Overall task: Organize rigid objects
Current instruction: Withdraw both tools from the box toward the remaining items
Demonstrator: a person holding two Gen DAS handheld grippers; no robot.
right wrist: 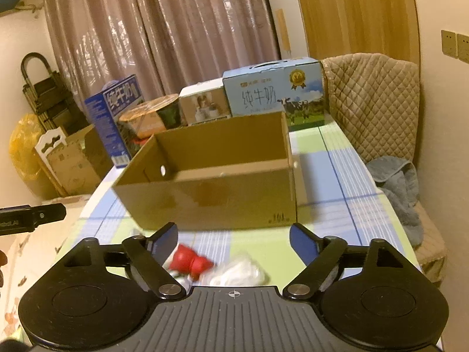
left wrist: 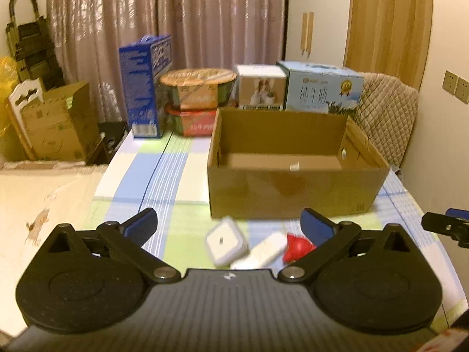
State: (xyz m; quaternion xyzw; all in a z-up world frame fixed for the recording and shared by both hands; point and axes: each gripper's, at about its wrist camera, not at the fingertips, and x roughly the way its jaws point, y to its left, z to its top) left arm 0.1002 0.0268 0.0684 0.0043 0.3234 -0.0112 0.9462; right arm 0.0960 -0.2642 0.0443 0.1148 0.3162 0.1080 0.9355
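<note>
1. Hanging wide open with nothing between the blue pads: left gripper (left wrist: pixel 229 228), above the checked table (left wrist: pixel 164 176).
2. Spread open and empty too: right gripper (right wrist: pixel 233 242).
3. Lying at 6 o'clock from the open cardboard box (left wrist: pixel 293 190): square white box (left wrist: pixel 225 242), white bar (left wrist: pixel 265 249), red toy (left wrist: pixel 296 248), close together.

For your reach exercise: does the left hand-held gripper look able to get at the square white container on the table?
Probably yes. The left hand-held gripper is open, and the square white container lies just ahead between its fingers with nothing over it.
</note>
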